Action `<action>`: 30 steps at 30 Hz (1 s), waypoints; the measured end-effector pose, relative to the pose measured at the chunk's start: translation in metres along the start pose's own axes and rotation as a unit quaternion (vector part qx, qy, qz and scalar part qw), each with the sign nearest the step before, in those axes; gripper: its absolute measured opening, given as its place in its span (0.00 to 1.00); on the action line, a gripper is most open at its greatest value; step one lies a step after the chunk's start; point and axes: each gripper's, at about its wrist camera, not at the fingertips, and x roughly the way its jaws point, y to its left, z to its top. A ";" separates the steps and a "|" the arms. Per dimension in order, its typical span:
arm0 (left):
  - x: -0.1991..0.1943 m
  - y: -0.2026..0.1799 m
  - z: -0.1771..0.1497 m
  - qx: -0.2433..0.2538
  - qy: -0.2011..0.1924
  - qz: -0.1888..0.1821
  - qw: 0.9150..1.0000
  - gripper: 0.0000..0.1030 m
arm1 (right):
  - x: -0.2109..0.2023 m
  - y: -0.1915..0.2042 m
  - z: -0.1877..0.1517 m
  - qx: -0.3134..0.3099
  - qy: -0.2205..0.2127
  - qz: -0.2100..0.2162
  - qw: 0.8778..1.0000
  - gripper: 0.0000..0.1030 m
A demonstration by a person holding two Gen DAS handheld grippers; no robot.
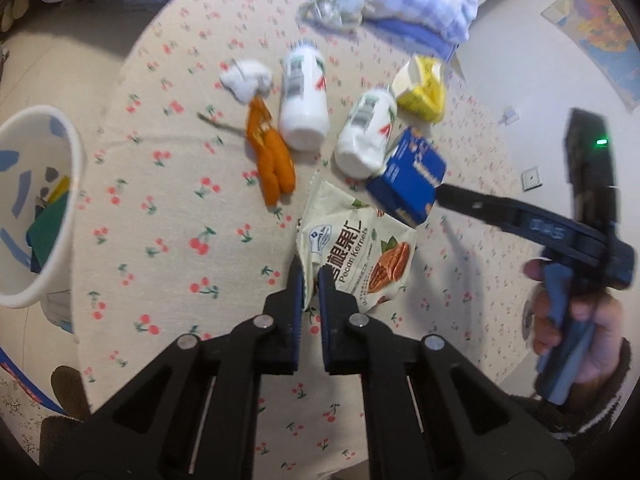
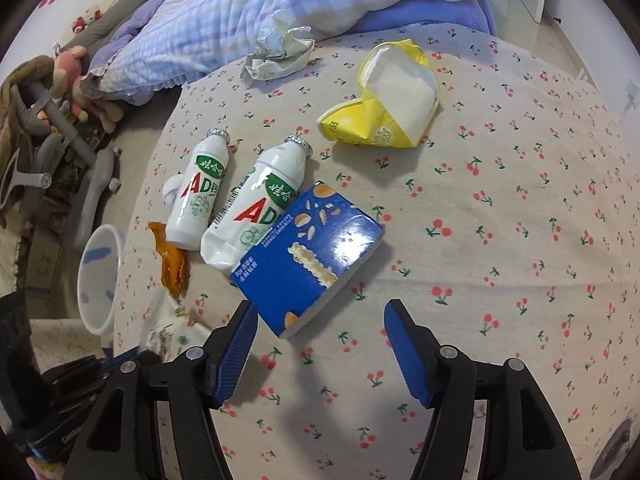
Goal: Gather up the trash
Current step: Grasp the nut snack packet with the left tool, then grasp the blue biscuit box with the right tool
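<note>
A cream pecan-kernel bag lies on the cherry-print bedsheet. My left gripper is shut on its near-left edge. A blue snack box lies flat, leaning against a white AD bottle. My right gripper stands open just in front of the box, whose near corner reaches between the fingers without touching the pads. A second white bottle, orange peel, a white tissue wad, a flattened yellow carton and crumpled paper lie further off.
A white bin with blue marks stands off the bed's left edge, some trash inside. A purple checked quilt bunches at the far end. Soft toys and a grey scooter lie on the floor at the left.
</note>
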 end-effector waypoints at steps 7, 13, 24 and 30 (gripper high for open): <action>-0.036 0.030 0.002 -0.030 -0.049 0.027 0.998 0.08 | 0.019 0.010 0.012 0.030 0.004 0.001 1.000 0.69; -0.052 0.057 0.000 -0.047 -0.061 0.045 0.996 0.08 | 0.037 0.009 0.022 0.072 0.004 -0.002 0.997 0.69; -0.068 0.085 -0.004 -0.072 -0.071 0.055 0.993 0.08 | 0.045 0.009 0.021 0.051 0.010 -0.032 0.998 0.74; -0.071 0.090 -0.004 -0.077 -0.072 0.055 0.993 0.08 | 0.038 -0.007 0.013 0.030 0.011 -0.078 0.996 0.60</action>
